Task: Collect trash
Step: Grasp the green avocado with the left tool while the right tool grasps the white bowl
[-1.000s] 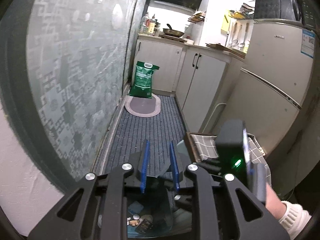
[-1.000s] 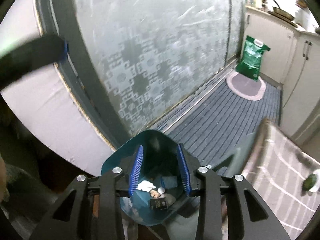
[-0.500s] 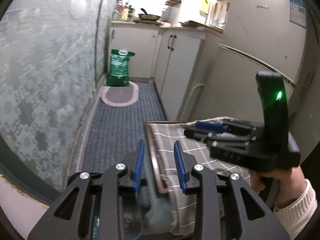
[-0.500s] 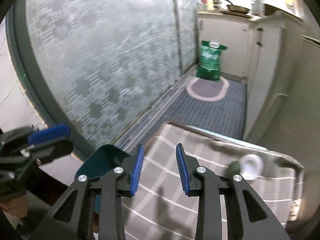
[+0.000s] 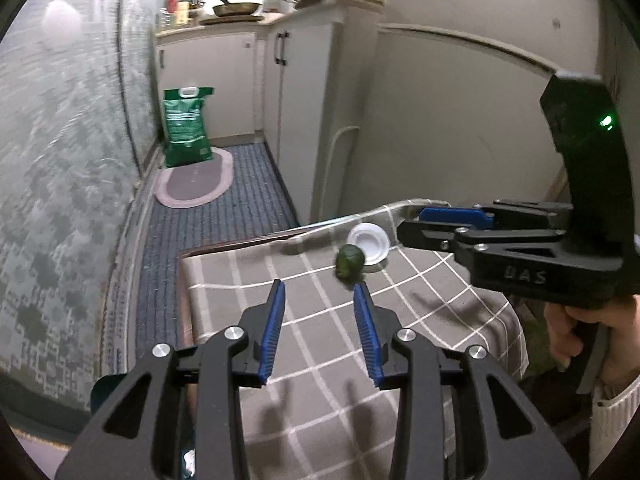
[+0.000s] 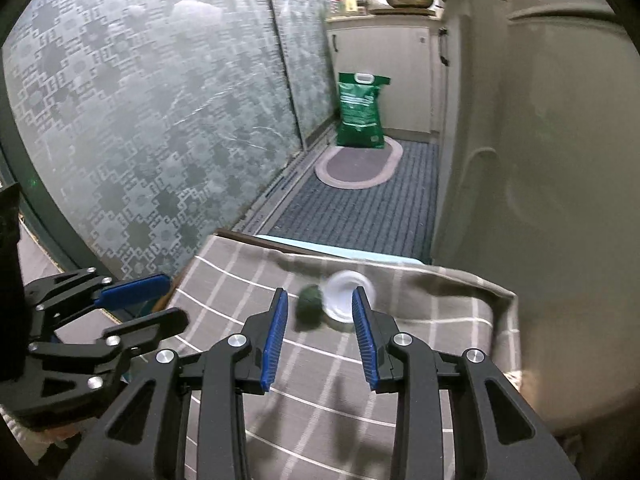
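Trash left on the checked cloth point(image 6: 400, 344): a crumpled green wad point(image 6: 309, 309) touching a white lid-like disc point(image 6: 346, 295) near the table's far edge; both look light, the wad soft enough to pinch across its middle, the disc thin and probably slippery, best taken by its rim. Right gripper point(image 6: 320, 334) jaws wide and empty just short of them, left gripper point(image 5: 320, 332) likewise wide and empty. Nothing blocks the reach, though loose cloth may bunch under the fingers.

Narrow kitchen: patterned frosted glass panels point(image 6: 160, 112) on one side, pale cabinets point(image 5: 296, 92) opposite. Blue ribbed floor mat point(image 6: 360, 216); oval rug point(image 6: 358, 166) and green bag point(image 6: 360, 110) at far end.
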Motion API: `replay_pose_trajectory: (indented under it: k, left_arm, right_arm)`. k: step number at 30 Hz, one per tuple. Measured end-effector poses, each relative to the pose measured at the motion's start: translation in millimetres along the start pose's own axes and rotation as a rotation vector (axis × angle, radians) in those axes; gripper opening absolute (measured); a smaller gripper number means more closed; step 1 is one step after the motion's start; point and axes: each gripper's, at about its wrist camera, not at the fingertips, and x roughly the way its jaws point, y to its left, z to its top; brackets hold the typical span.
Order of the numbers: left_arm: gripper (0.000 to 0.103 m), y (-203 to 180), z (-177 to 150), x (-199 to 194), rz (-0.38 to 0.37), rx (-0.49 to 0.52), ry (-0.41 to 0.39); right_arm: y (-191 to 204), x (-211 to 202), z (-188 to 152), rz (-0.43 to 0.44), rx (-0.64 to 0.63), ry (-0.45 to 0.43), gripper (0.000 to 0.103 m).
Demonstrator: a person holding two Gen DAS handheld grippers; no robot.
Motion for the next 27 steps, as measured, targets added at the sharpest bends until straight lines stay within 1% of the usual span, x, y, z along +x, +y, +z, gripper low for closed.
replay_pose_trajectory:
  k: [3,7,10,13,15,17,18,19,20,27]
  left_arm:
    - [0.039,-5,2,22,-0.018,0.023,0.017]
    - [0.039,-8,6,42,-0.035,0.04,0.009]
    - [0.043,-12,9,55,-0.056,0.075,0.01]
    - [0.044,-17,10,66,-0.047,0.107,0.025]
    - [0.043,-17,11,73,-0.053,0.106,0.049]
    - [0.043,-17,14,74,-0.047,0.103,0.052]
    - [0.039,-16,15,77,-0.049,0.097,0.065]
    - [0.031,-14,15,80,-0.056,0.085,0.081]
    - [0.027,-14,15,81,-0.057,0.079,0.089]
    - [0.023,-15,14,80,-0.056,0.07,0.095]
  right_arm:
    - [-16,-2,-3,-0.008,0.027,0.01,0.033]
    - [-34,-4,-7,-0.011,0.06,0.018,0.033]
    - [-46,-1,-13,-0.006,0.086,0.035,0.034]
    - [-52,2,-17,0.001,0.096,0.047,0.034]
    - [-55,3,-20,0.019,0.105,0.048,0.034]
    - [-57,5,-22,0.036,0.111,0.051,0.034]
    - [-57,5,-23,0.037,0.112,0.052,0.034]
    - [-57,7,-24,0.039,0.113,0.058,0.034]
    - [-58,8,-24,0.041,0.114,0.061,0.034]
    - [-51,18,-23,0.061,0.114,0.082,0.034]
